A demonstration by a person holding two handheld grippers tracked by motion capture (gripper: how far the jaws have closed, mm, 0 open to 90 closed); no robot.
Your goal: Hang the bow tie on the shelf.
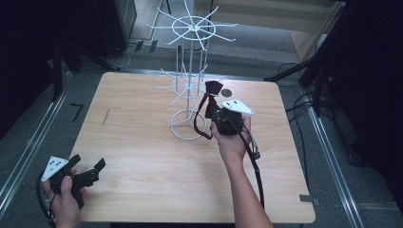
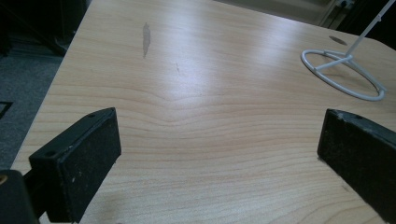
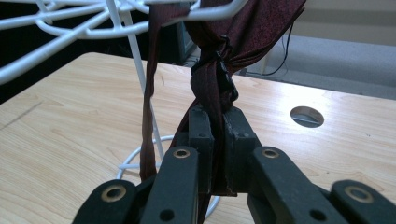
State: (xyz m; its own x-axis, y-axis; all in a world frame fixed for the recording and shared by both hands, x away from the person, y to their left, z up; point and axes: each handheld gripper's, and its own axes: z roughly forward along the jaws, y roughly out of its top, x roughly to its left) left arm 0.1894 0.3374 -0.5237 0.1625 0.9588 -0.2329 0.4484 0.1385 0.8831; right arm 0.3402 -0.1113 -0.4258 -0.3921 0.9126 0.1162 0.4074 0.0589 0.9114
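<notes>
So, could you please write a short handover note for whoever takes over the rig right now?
Right gripper: shut on the dark red tie, held up at the white wire rack.
Left gripper: open, holding nothing, near the table's front left corner.
Done: tie lifted; its top lies against a rack arm.
Left: whether it hangs securely is unclear; probably settle it on the arm, then release.

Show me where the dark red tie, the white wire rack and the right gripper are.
dark red tie (image 3: 212,88), right gripper view, on its knot.
white wire rack (image 1: 186,124), high view, on its base ring.
right gripper (image 3: 218,133), right gripper view, between the jaw tips.
</notes>
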